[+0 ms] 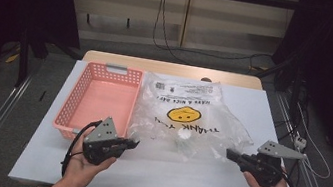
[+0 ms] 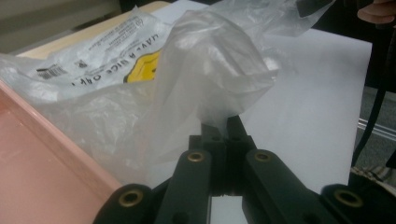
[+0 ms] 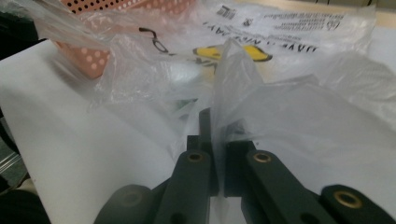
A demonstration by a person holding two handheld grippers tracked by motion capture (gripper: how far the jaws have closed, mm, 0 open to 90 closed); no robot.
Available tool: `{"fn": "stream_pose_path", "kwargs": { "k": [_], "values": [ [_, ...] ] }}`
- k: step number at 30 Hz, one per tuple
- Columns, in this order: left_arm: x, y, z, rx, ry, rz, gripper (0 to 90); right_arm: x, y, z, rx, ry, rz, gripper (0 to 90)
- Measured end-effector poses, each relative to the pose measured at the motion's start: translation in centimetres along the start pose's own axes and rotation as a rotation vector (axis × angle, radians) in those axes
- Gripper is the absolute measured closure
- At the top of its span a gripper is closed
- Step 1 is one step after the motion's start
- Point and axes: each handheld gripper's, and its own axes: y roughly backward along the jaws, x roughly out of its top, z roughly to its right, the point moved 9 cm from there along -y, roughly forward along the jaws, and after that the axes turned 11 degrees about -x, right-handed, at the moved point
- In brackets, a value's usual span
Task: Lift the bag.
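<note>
Both tongs clenched on the clear plastic bag (image 1: 186, 117): left tongs (image 1: 133, 143) pinch its near-left edge, right tongs (image 1: 229, 153) its near-right edge. Bag stretches between and beyond them over the white surface (image 1: 167, 174), pink basket (image 1: 98, 98) beyond left tongs. Gripper views show film pinched (image 2: 219, 119); high view shows both hands equally near.

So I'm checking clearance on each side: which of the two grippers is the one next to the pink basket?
The left gripper, clamped on the plastic bag beside the pink basket. The right gripper grips the bag's far side over bare table.
</note>
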Motion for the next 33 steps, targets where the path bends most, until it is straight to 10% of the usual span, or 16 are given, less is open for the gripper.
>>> {"fn": "stream_pose_path", "kwargs": {
  "k": [33],
  "values": [
    [12.5,4.7,-4.4,0.088,-0.016,0.283,90.0,15.1,1.9,2.1,-0.009,-0.021,0.256,90.0]
  ]
}}
